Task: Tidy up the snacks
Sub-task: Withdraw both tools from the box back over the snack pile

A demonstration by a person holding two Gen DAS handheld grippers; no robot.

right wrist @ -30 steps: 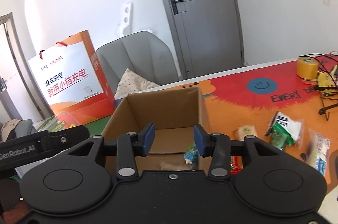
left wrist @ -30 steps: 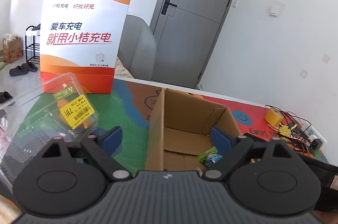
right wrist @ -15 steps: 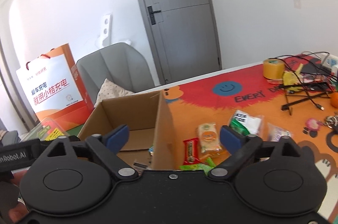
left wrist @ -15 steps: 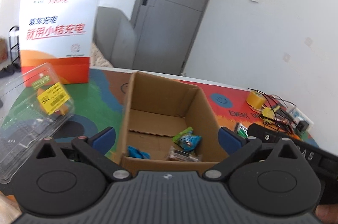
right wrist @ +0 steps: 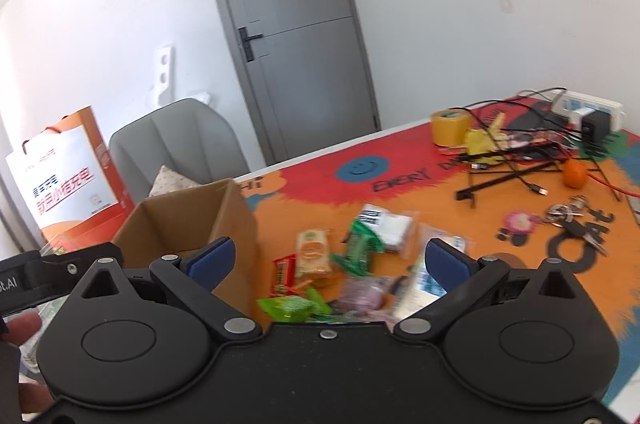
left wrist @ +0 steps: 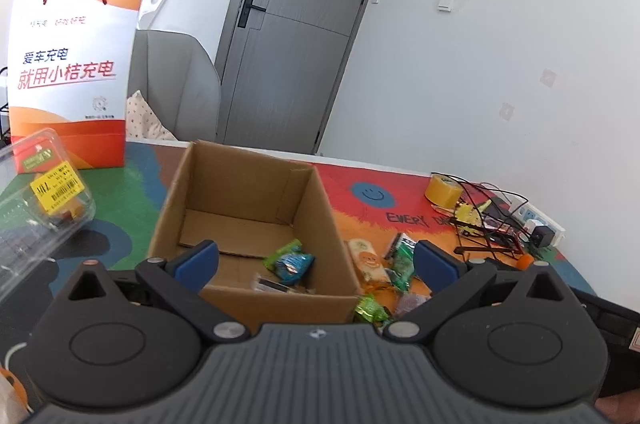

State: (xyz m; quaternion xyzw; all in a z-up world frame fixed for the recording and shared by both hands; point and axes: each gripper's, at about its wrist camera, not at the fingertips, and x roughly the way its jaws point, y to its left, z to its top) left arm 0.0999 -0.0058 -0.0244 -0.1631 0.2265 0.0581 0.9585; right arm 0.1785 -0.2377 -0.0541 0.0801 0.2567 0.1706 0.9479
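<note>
The right gripper (right wrist: 328, 258) has just been opening: a second ago its jaws stood narrow over the box (right wrist: 208, 220), and now they gape wide with nothing between them. In its view the box has slid from centre to the lower left, and the loose snacks (right wrist: 344, 264) on the counter (right wrist: 500, 288) now fill the lower middle. A likely reading is that one snack was let go into the box and this gripper is swinging toward the pile for the next.

The left gripper (left wrist: 316, 262) also stands wide open and empty, its jaws having opened a little further. Its view has swung too: the box (left wrist: 248, 224) sits at centre, with several packets (left wrist: 288, 262) on its floor, and the snacks (left wrist: 380, 264) left outside show at lower right, just beside the box wall.

Several snacks are in the box, but more remain out, so the sorting looks under halfway
</note>
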